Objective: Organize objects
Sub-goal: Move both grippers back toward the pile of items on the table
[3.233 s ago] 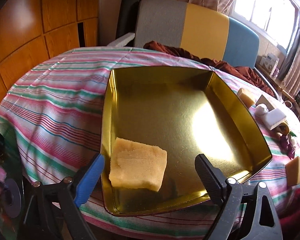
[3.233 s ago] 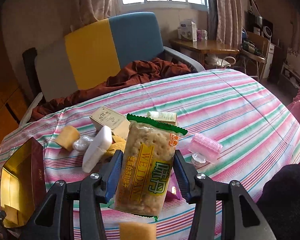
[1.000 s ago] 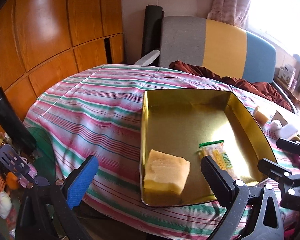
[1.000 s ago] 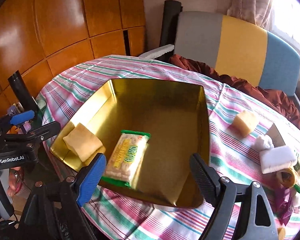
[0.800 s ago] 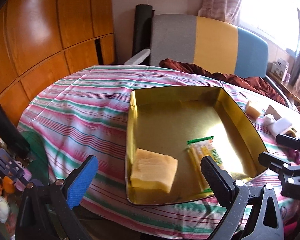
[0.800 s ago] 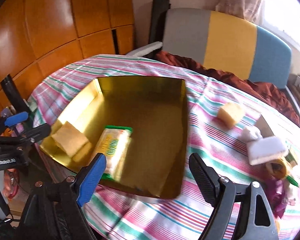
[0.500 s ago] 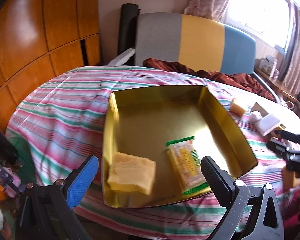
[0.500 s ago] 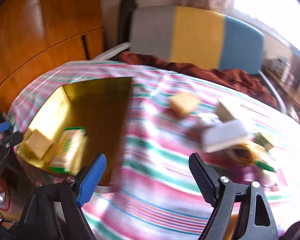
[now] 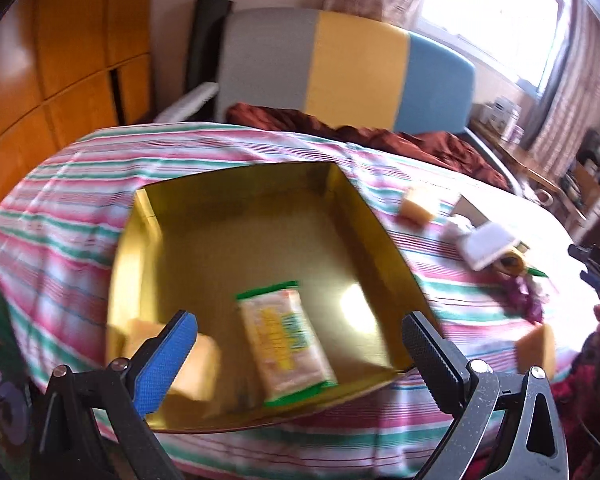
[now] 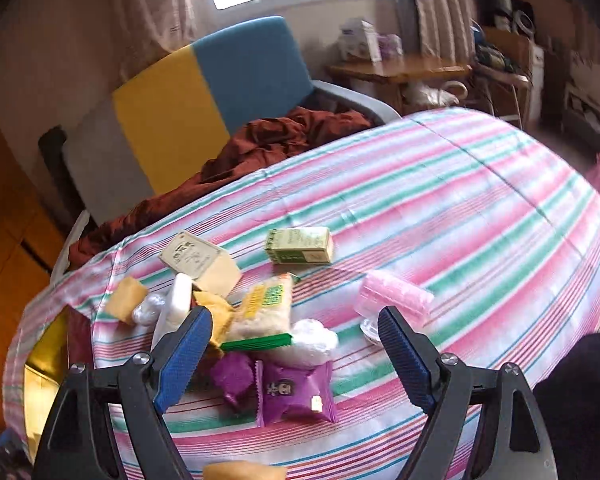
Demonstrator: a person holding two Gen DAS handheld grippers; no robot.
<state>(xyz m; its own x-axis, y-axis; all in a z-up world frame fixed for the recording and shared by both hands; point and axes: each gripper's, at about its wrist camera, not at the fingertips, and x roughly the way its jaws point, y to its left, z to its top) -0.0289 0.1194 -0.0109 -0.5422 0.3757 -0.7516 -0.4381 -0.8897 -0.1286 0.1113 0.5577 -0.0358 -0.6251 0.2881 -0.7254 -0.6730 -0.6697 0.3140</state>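
A gold tin tray (image 9: 260, 184) lies on the striped tablecloth (image 9: 68, 216) in the left wrist view. Inside it lie a cracker packet (image 9: 284, 336) with green ends and a yellow sponge block (image 9: 196, 356). My left gripper (image 9: 300, 344) hovers open over the tray's near edge, holding nothing. My right gripper (image 10: 296, 344) stands open and empty above a pile of loose items: purple snack packets (image 10: 288, 392), a second cracker packet (image 10: 266, 308), a white bar (image 10: 176, 300), a beige box (image 10: 198, 260), a green box (image 10: 300, 245) and a pink roll (image 10: 392, 300).
A grey, yellow and blue chair (image 10: 204, 96) with a rust-red cloth (image 10: 276, 136) stands behind the table. Yellow sponge pieces (image 9: 418, 204) lie on the cloth right of the tray. The tray's corner (image 10: 44, 352) shows at far left in the right wrist view. Wooden panels (image 9: 80, 52) line the left wall.
My right gripper has left the cracker packet lying in the tray and swung right to the pile of items. My left gripper has drifted and turned, so the tray sits more to the left.
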